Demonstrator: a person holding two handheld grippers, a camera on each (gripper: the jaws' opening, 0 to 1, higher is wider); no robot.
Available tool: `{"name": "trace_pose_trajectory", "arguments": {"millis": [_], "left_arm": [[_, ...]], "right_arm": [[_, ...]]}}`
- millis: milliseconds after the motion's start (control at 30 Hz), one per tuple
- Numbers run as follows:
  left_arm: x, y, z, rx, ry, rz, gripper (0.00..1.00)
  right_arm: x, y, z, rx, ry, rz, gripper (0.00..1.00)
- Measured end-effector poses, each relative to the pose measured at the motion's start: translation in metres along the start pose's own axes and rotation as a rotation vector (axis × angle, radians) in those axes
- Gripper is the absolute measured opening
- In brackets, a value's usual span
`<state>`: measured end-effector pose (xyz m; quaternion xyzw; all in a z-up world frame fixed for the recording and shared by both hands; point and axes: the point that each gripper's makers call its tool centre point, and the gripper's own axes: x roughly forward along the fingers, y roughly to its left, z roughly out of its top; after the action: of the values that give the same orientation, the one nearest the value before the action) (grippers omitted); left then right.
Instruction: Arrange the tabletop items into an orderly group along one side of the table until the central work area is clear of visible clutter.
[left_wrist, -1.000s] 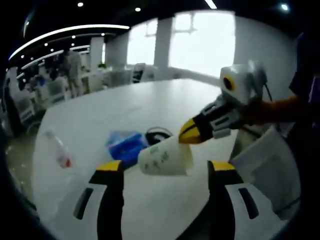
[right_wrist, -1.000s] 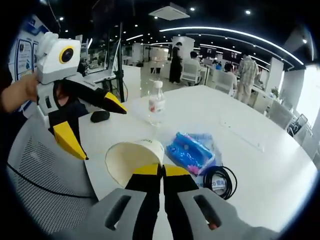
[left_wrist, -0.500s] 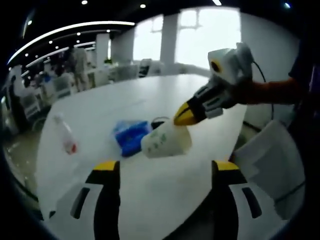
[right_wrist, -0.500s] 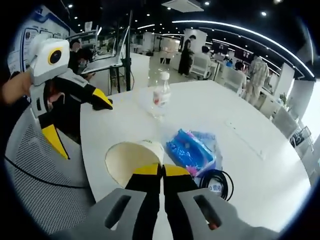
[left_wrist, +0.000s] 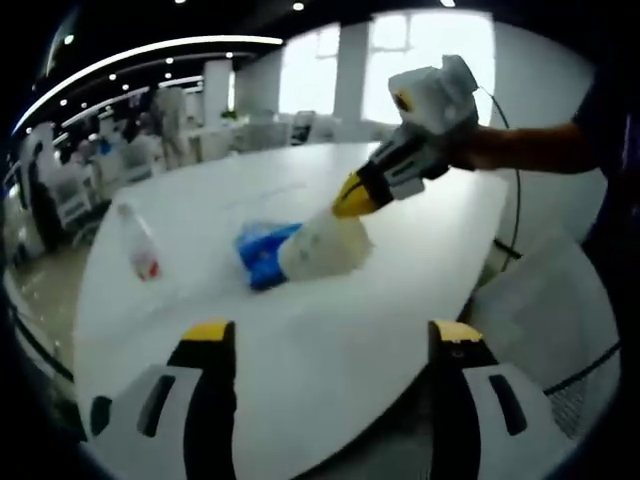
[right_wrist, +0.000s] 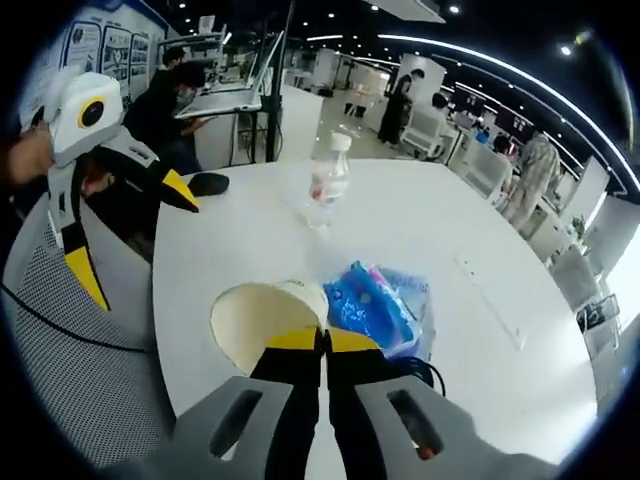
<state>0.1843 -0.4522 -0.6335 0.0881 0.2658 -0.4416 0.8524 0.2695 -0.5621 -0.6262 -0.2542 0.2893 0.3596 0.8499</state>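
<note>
In the right gripper view, the black cable (right_wrist: 428, 372) was mostly hidden behind the right gripper (right_wrist: 323, 345) and the blue packet (right_wrist: 370, 310). The water bottle (left_wrist: 139, 252) label was too blurred to read. The paper cup (left_wrist: 318, 248) hid part of that packet.

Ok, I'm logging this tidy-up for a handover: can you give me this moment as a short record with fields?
right gripper: shut on the cup rim, cup lifted, mouth toward its camera
left gripper: open, holding nothing
table: white
bottle: upright, apart from the rest
blue pack: on the table beside the cup
black cable: next to the pack
</note>
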Motion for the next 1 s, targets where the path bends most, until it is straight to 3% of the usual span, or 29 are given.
{"name": "trace_pose_trajectory", "arguments": {"millis": [267,500,700,1000], "left_arm": [[-0.001,0.002,-0.002,0.022,0.001,0.022,0.84],[0.001,0.0,-0.006,0.045,0.014,0.023,0.91],[-0.001,0.004,-0.002,0.036,-0.011,0.04,0.94],[-0.002,0.005,0.004,0.026,-0.045,0.042,0.97]], "right_arm": [[0.012,-0.009,0.0,0.003,0.044,0.034,0.0],[0.023,-0.016,0.008,0.057,0.061,0.074,0.0],[0.033,-0.028,0.011,0.135,0.102,0.092,0.0],[0.046,-0.037,0.016,0.165,0.14,0.13,0.0]]}}
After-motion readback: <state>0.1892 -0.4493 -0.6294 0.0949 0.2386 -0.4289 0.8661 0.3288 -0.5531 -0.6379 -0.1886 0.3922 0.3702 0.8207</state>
